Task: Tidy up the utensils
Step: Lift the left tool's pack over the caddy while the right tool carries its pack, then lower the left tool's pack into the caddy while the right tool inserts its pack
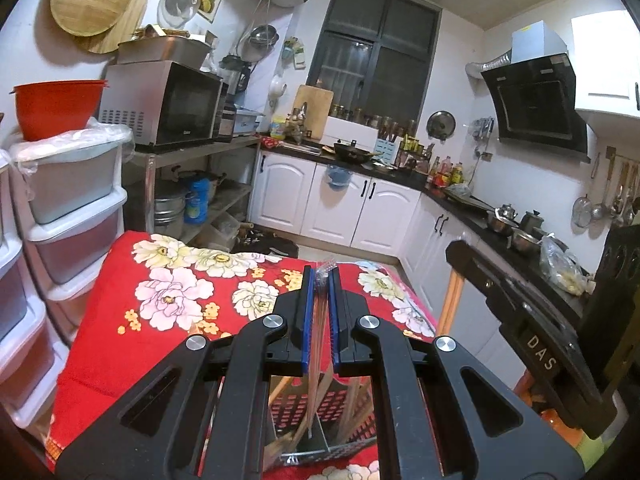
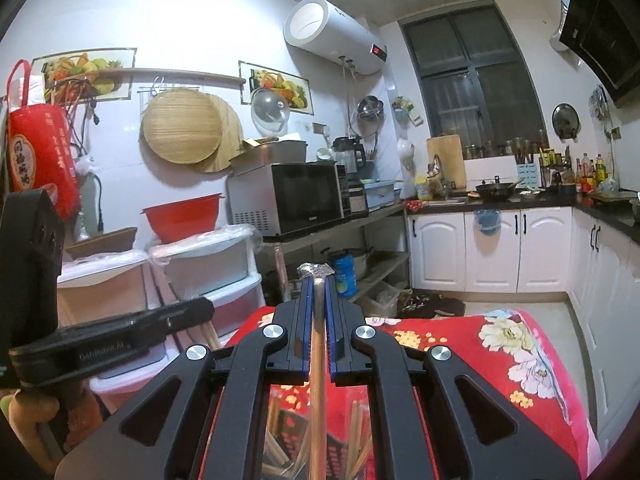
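Frankly, much of what matters sits behind our own black linkages. Below the left tongs [image 1: 320, 300] we glimpse a perforated metal holder [image 1: 344, 412] through the gaps in the frame; its rim is cut off and a divider splits it into compartments, with wooden sticks leaning inside, though how many we cannot tell. The left tongs are pressed together on a clear-wrapped bundle of chopsticks [image 1: 318, 320], whose crinkled wrapper tip pokes out past the blue pads. The right tongs [image 2: 318, 300] are likewise pinched tight on a single long wooden chopstick [image 2: 317, 380], its far end capped in clear wrap; its lower end runs out of the picture. In the right view the holder is only a dark blur with pale sticks behind the frame. Both tools hover above the surface covered by a red floral cloth [image 1: 168, 280]. At the left of the right view, the other gripper body hides part of the stacked plastic drawers [image 2: 208, 264].
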The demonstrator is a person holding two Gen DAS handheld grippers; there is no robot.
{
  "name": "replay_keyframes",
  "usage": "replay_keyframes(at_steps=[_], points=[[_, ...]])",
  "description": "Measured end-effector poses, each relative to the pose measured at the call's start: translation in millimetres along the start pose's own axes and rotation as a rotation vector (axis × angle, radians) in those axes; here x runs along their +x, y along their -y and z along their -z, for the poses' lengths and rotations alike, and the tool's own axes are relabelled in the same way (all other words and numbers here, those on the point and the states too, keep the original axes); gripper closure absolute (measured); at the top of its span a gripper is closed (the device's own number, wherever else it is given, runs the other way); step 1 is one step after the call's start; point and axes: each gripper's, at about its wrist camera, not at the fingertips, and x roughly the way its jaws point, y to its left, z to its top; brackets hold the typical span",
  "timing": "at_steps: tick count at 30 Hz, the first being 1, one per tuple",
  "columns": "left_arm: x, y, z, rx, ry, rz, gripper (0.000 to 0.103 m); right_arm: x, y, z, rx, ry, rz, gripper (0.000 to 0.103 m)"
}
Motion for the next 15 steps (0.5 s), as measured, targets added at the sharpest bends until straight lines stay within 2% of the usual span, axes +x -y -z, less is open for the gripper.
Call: replay_keyframes(at_steps=[6,15], points=[[17.0,-10.6,7.4,-0.016,-0.018,-0.006,0.101,16.3,-3.3,5.5,-0.014,0.028,0.004,0.097],[34.8,-20.4,21.7,-0.031,-0.053,-0.015,0.101,38.5,-5.0,24.8,-0.023,0.019,0.008,0.097]])
